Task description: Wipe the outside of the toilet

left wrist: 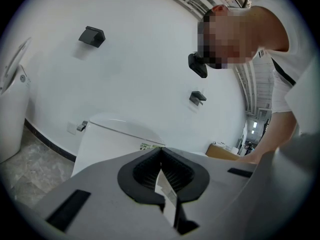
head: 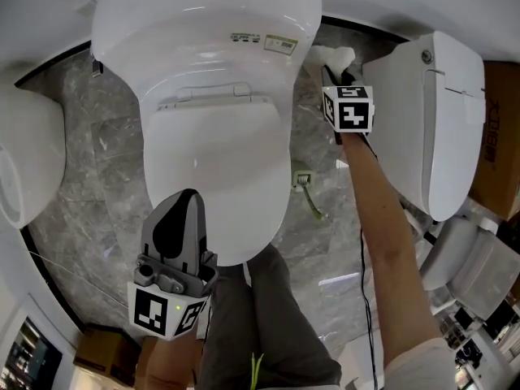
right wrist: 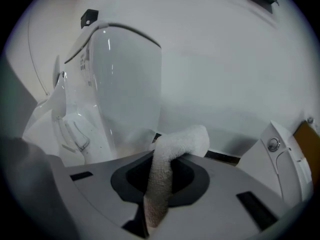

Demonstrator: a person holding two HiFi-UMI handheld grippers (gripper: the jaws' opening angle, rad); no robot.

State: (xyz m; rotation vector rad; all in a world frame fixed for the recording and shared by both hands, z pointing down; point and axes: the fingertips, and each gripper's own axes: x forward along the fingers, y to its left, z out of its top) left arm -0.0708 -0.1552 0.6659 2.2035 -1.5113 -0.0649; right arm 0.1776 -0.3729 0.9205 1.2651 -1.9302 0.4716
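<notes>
**A:** Cloth (head: 337, 55) first: where was it?

**B:** It was in the right hand-held gripper (head: 333, 73), whose jaws were clamped on it. In the right gripper view a white, fuzzy strip ran up between the jaws, and its free end curled over their tips.

**A:** And how did that sit against the toilet (head: 219, 136)?

**B:** The gripper was down beside the right side of the tank (head: 203, 23), near the back wall. The bunched end lay just beside the tank, but I could not tell whether it touched.

**A:** What about the left hand-held gripper (head: 187, 205)?

**B:** Its jaws were together with nothing held between them. It hung above the front of the closed lid (head: 215, 149) and pointed toward the tank.

**A:** Was anything else around?

**B:** A second toilet (head: 431, 112) stood just to the right of the person's right arm. The edge of another white fixture (head: 24, 161) showed at the left. Both stood on the grey marbled floor (head: 106, 161). A small greenish object (head: 309, 195) lay on that floor between the two toilets, too small to identify.
</notes>
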